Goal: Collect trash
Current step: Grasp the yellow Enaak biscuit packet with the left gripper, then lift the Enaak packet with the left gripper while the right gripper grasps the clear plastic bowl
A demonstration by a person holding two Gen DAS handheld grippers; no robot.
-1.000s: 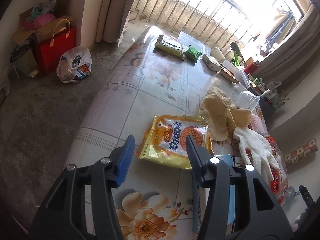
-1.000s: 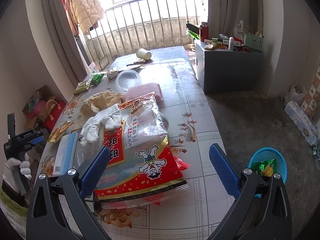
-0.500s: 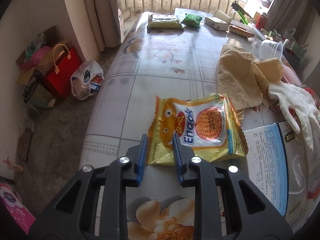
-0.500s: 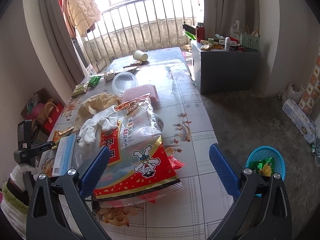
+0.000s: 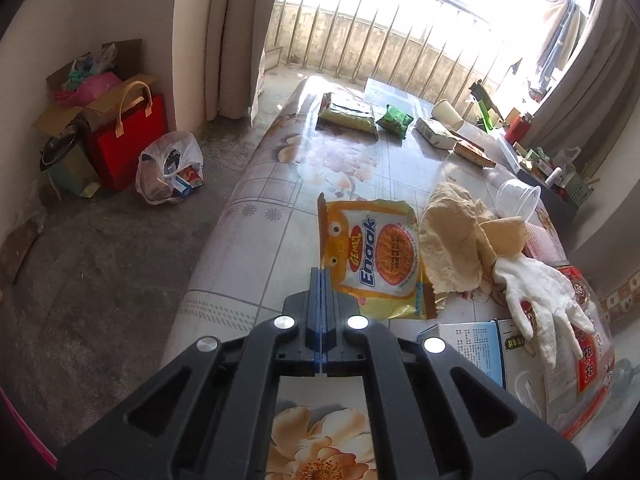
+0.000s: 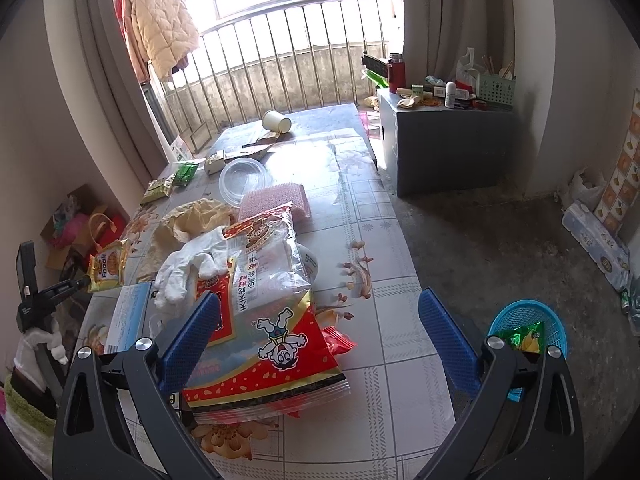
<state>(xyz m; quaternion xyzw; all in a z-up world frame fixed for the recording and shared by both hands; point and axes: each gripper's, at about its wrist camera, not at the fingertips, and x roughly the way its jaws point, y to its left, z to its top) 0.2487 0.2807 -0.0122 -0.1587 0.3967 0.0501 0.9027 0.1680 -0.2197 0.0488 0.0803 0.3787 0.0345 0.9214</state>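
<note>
While the left gripper (image 5: 320, 276) is pinching the near corner of the yellow snack packet (image 5: 372, 256), its fingers are pressed together on the thin foil edge, with the rest of the packet extending ahead and to the right of them. A corner grip is suitable here because the packet is lying flat on the surface (image 5: 360, 168), leaving only an edge for the fingers to catch. In the right wrist view the packet (image 6: 109, 266) is tilting up at the tip of the left gripper, so it appears to be coming off the surface.

The right gripper (image 6: 320, 340) is hovering with its fingers wide apart and nothing between the pads. Below and ahead of these fingers a large red snack bag (image 6: 264, 320) is lying, with a white glove (image 6: 188, 268) draped beyond its left end. To the right of the right fingers, a blue basket (image 6: 528, 320) is standing on the floor (image 6: 480, 240) and already holding a wrapper; it is probably the collection point for the packet.
</note>
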